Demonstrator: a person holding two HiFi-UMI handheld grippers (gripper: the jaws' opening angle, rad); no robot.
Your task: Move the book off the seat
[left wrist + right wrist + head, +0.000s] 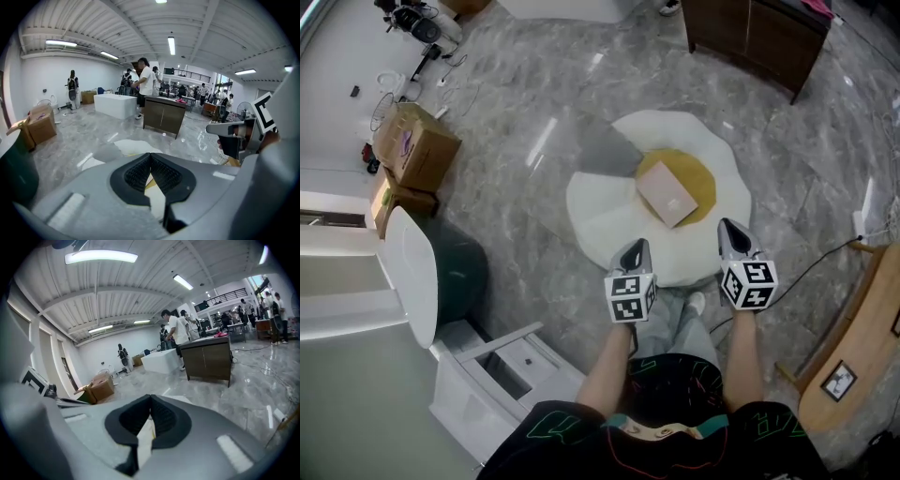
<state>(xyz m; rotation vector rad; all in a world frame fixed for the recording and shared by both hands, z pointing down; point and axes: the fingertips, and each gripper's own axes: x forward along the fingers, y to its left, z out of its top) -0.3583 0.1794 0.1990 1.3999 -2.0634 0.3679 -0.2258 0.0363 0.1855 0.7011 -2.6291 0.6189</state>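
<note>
A pinkish-tan book (667,192) lies flat on the yellow centre of a white, egg-shaped floor seat (605,211). My left gripper (637,247) hovers over the seat's near edge, short of the book, shut with nothing in it. My right gripper (729,228) is shut and empty too, near the seat's right rim, to the right of the book and nearer to me. In the left gripper view the pads of the left gripper (150,158) meet, with the seat (133,146) beyond them. The right gripper (150,402) shows the same shut pads in the right gripper view.
Cardboard boxes (417,145) stand at the far left, and a dark wooden cabinet (759,33) at the far right. A white seat on a dark green base (422,272) and a white unit (502,370) are at my left. A cable (811,267) and wooden furniture (853,347) are at my right. Several people stand far off.
</note>
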